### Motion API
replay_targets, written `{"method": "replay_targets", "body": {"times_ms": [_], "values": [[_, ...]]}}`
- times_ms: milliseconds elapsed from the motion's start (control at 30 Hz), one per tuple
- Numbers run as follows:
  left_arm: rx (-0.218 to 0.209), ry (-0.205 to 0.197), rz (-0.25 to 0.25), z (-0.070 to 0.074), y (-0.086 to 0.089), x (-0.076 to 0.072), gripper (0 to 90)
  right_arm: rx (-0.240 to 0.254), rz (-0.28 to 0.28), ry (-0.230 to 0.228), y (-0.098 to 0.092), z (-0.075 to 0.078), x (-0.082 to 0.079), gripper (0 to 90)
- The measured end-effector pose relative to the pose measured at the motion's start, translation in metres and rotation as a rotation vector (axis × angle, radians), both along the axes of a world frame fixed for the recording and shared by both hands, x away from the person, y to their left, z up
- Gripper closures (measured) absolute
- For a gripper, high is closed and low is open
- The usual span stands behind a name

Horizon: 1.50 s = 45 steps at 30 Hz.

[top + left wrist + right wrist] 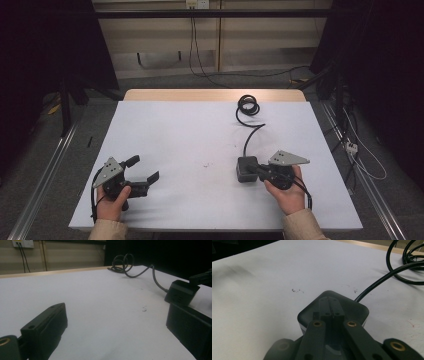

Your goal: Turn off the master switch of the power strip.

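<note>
A black box-shaped block [244, 169] lies on the white table [190, 130] at the front right. Its black cable [252, 135] runs back to a coil [248, 106] near the far edge. My right gripper [258, 170] is shut, and in the right gripper view its jaws [331, 308] lie together over the top of the block [358, 311], with nothing between them. At the front left my left gripper [145, 168] stands open and empty, pointing right across the table. In the left gripper view the block [181, 292] and the coil [122, 263] lie ahead of it.
The table's wooden far edge [210, 94] shows beyond the white sheet. Small dark marks [206, 164] dot the sheet between the two grippers. Cables run over the floor behind the table and to its right [360, 150]. Metal rails flank both sides.
</note>
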<state>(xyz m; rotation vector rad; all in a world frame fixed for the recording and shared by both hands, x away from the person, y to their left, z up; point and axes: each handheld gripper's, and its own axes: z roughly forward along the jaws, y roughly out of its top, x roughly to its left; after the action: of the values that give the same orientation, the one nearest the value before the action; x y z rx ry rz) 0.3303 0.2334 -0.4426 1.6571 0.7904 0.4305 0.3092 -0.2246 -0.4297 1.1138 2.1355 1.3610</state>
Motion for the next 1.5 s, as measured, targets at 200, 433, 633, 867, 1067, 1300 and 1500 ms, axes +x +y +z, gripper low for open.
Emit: {"method": "replay_targets", "body": {"times_ms": [200, 433, 633, 867, 1067, 1300, 1500], "values": [[0.000, 0.000, 0.001, -0.0002, -0.0003, 0.0000, 3.2, 0.000, 0.000, 0.000, 0.0000, 0.0000, 0.0000, 90.0], [-0.001, 0.002, -0.001, -0.0002, -0.0006, -0.0003, 3.2, -0.003, -0.001, -0.002, 0.0003, 0.0000, -0.0003, 90.0], [-0.002, 0.001, -0.002, -0.0002, -0.0010, -0.0002, 3.2, -0.001, -0.002, -0.001, 0.0002, -0.0001, -0.0002, 90.0], [0.000, -0.001, 0.000, -0.0001, -0.0002, 0.0001, 3.2, -0.006, -0.003, -0.002, 0.0011, -0.0006, -0.0004, 90.0], [-0.002, 0.002, -0.002, -0.0003, -0.0012, 0.0000, 3.2, 0.004, -0.004, 0.001, 0.0004, -0.0010, -0.0001, 90.0], [-0.002, 0.002, -0.002, -0.0005, -0.0010, 0.0005, 3.2, 0.017, -0.010, 0.005, -0.0001, -0.0016, -0.0003, 90.0], [0.000, 0.001, -0.003, -0.0003, -0.0011, 0.0004, 3.2, 0.017, -0.009, 0.005, -0.0002, -0.0015, -0.0003, 90.0]]}}
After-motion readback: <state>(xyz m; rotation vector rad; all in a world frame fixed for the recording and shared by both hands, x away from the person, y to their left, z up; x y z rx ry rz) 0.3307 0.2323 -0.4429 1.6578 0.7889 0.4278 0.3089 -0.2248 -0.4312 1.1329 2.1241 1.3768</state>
